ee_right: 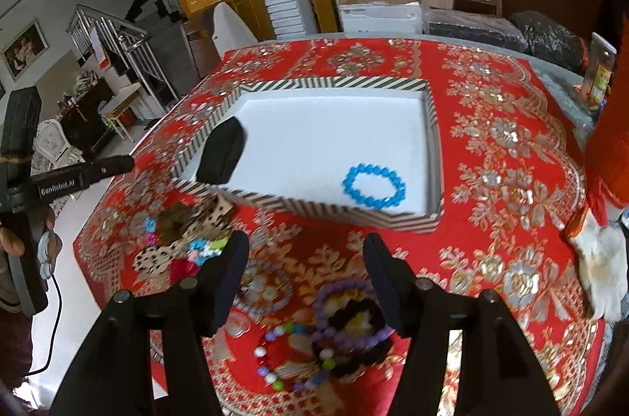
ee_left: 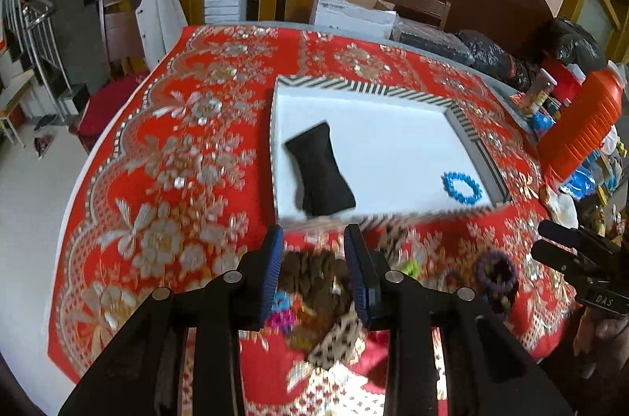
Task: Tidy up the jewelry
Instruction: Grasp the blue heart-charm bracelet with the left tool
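The left gripper hangs over the near edge of the bench, its blue-padded jaws apart with nothing pinched between them; blurred brown and leopard-print pieces lie on the red floral cloth below. The right gripper hovers to the right of it, jaws spread wide and empty, above a heap of bead bracelets in purple, dark and mixed colours near the bench's front edge. Farther back sits a white tray with a black-and-white striped rim. Inside it, a blue bead bracelet lies flat near the tray's near right corner, and a black pouch rests against the left side. An orange container stands at the bench's right edge.
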`<state>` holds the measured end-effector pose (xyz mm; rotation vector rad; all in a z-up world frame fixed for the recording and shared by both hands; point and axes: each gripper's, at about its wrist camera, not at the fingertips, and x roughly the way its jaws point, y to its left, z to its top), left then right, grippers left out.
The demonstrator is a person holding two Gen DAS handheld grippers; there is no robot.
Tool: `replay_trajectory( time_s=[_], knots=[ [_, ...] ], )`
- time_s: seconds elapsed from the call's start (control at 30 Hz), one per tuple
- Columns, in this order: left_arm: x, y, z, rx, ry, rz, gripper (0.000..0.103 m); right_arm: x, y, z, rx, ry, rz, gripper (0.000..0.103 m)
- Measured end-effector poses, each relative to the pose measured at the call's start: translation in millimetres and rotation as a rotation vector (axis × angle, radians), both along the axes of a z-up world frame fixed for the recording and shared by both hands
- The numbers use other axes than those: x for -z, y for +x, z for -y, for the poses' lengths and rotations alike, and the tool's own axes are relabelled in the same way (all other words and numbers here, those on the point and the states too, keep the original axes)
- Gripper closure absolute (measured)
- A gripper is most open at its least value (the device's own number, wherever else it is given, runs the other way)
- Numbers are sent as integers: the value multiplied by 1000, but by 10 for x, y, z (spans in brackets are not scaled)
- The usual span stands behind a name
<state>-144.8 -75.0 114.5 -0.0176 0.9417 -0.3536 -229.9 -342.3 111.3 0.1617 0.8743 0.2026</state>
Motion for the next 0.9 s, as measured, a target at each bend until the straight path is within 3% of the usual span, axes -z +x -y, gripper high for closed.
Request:
replay_trajectory(
  time_s=[0.3, 0.63, 0.9],
  knots=[
    [270, -129, -238, -58, -41, -80, 75, 68, -157, -76, -20, 13, -18, 40],
    [705, -94, -233, -65, 26, -162, 75, 219, -118, -192, -72, -12, -42, 40],
    [860, 40, -146, -56, 50, -174, 75, 544, 114, -442, -167, -159, -93, 59]
  ],
)
